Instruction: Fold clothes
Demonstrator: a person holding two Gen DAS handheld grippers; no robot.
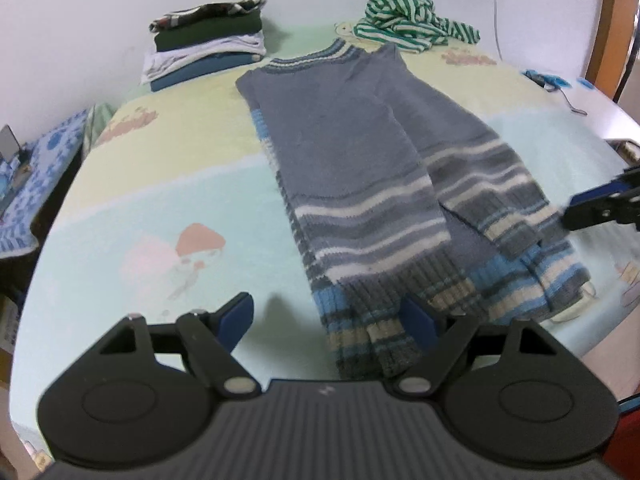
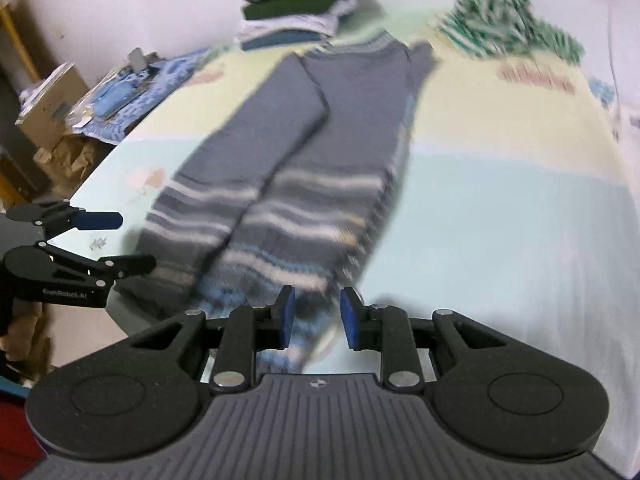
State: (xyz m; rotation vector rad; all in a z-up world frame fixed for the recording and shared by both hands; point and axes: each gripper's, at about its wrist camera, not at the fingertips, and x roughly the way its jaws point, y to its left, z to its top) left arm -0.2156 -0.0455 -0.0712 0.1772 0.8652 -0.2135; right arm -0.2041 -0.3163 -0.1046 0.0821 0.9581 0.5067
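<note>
The left tool [image 1: 328, 318] stands wide apart at the near edge of the bed [image 1: 160, 208], its blue pads either side of the ribbed hem of the sweater [image 1: 352, 160] without closing on it. The right tool [image 2: 316, 318] has its pads drawn in to a narrow gap over the same hem; that view is smeared, so whether cloth is touched between them cannot be told. One grey knit sweater lies flat along the middle of the bed, hem near, collar far, both sleeves folded inward over the body, with cream, dark grey and blue stripes banding the lower part and cuffs. The bed wears a pale green and yellow sheet printed with cartoon figures. At the far left corner sits one stack of folded clothes [image 1: 208, 40], about four pieces: blue at the bottom, white, dark green, a patterned one on top. At the far right lies one crumpled green-and-white striped garment [image 1: 412, 16], unfolded, apart from the sweater's collar.
</note>
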